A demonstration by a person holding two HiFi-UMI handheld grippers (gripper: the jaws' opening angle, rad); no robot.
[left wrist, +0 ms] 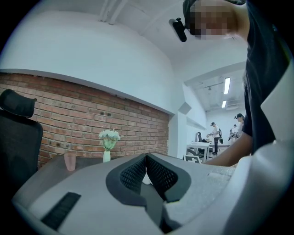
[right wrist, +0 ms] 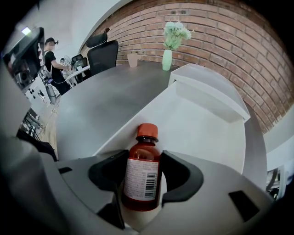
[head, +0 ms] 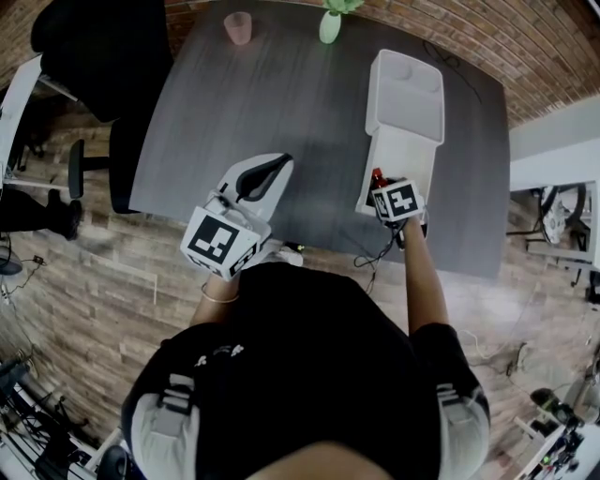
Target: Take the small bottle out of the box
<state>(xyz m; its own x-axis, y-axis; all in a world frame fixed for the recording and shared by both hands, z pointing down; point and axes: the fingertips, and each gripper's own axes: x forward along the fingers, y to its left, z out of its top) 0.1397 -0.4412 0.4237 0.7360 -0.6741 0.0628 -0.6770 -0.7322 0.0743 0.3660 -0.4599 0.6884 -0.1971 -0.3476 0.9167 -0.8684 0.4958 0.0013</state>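
Note:
A small amber bottle [right wrist: 142, 173] with an orange-red cap and a white label stands upright between the jaws of my right gripper [right wrist: 144, 158], which is shut on it. In the head view its cap [head: 377, 175] shows at the near end of the open white box [head: 412, 155], just ahead of the right gripper [head: 382, 187]. Whether the bottle rests on the box floor [right wrist: 202, 124] I cannot tell. My left gripper [head: 279, 163] hovers over the table's near edge, left of the box. Its jaws [left wrist: 146, 158] are shut and hold nothing.
The dark grey table [head: 281, 103] carries a pink cup [head: 238, 27] and a green vase of flowers [head: 330, 24] at its far edge. The box lid [head: 405, 89] lies open towards the far side. A black office chair [head: 103, 56] stands at the left.

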